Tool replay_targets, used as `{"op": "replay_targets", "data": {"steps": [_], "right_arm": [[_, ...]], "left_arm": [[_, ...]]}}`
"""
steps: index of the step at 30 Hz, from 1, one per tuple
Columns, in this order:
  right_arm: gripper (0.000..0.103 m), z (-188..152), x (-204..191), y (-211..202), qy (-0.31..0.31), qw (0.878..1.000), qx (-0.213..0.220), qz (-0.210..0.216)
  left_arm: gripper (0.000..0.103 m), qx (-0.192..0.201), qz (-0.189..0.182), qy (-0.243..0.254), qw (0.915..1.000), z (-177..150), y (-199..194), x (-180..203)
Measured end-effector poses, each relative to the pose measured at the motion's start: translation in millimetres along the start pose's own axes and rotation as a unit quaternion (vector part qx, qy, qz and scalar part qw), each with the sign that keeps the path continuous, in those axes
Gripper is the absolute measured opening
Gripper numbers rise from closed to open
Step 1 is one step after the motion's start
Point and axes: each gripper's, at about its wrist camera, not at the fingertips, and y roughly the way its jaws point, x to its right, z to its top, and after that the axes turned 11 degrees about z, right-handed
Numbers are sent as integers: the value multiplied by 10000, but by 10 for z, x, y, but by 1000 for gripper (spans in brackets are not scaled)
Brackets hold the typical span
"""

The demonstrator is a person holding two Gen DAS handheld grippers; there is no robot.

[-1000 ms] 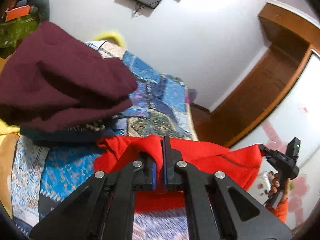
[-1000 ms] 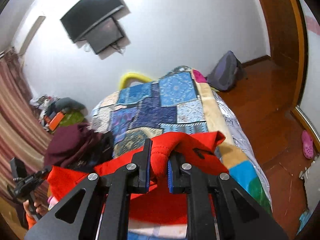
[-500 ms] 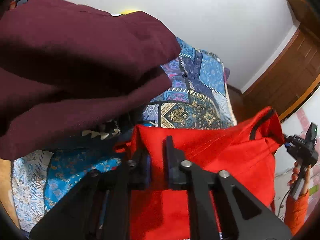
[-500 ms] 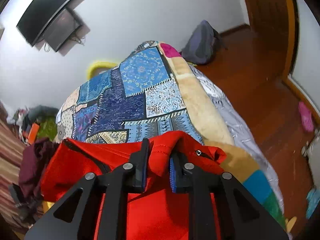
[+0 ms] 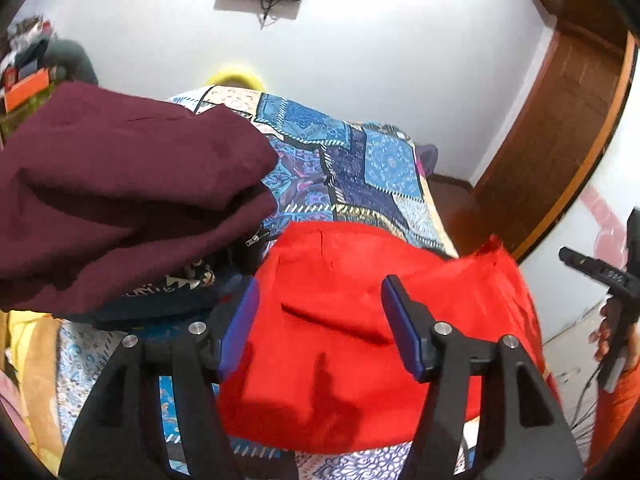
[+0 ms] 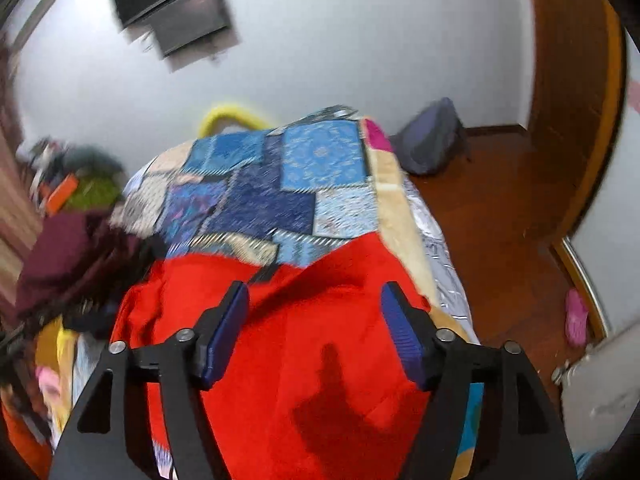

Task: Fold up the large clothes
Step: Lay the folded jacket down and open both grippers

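Observation:
A red garment lies flat on the patchwork bedspread, near the bed's front edge. My left gripper is open just above its left part, holding nothing. My right gripper is open above the same red garment, toward its right part, also holding nothing. The right gripper also shows at the right edge of the left wrist view. The garment's front edge is hidden behind the gripper bodies.
A maroon garment sits on a pile of dark clothes left of the red one. A grey backpack and a pink slipper lie on the wooden floor to the right. A TV hangs on the white wall.
Both grippers were shut on folds of the red garment and carried it forward over the bed. Both have now opened and let it go; it lies flat.

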Motion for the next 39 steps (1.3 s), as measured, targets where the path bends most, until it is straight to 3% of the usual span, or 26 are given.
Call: {"op": "replay_targets", "data": {"steps": [6,14,25,30,34,39], "right_arm": [[72,-258,-171,151,-452,9979,-474,6],[72,-499,-217,472,-500,9934,-1021,125],[72,-534,-172,1087,-531,9849,-1641,149],[72,-311,-163,1404,-631,9812,-1823,-1],[72,-106,-79,1527,-383,9845,-1712,-23],[72,68,98,1501,219,9915,-1258,-255]], "left_arm": [[62,-208,-33,342,9992,-212,30,206],[62,-744,-127,574,9955,-475,328,365],[63,-1735,-414,983,9790,-779,1103,685],[69,-1664,-362,1033,9800,-539,1423,745],[69,-1481,51,975,9841,-211,1650,740],[69,-1220,312,237,9918,154,1714,601]]}}
